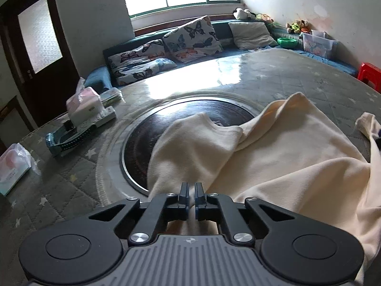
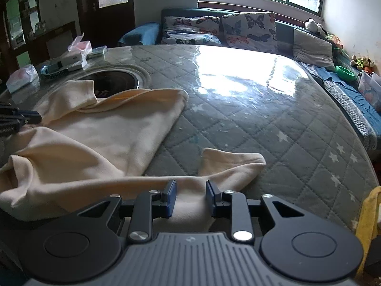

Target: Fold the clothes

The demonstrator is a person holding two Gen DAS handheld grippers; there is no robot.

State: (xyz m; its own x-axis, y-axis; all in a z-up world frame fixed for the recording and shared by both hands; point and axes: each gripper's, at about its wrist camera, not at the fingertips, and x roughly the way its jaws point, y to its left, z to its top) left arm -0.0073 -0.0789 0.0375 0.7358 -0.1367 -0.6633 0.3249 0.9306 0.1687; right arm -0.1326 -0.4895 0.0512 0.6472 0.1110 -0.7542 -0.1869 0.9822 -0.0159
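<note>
You have a cream garment [image 2: 100, 128] on a grey quilted cover [image 2: 273, 124] dotted with pale stars, butterfly-print cushions [image 2: 247, 27] behind (orange and dark wings), a green bowl [image 1: 287, 42] and a red stool [image 1: 369, 74].

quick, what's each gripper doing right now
Left gripper: shut, pinching the cream garment near its edge.
Right gripper: open, jaws either side of the garment's sleeve, not clamped.

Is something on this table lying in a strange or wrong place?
Yes. The cream garment lies crumpled, not flat, and one sleeve drapes over the dark round recess in the table, where it could sag.
</note>
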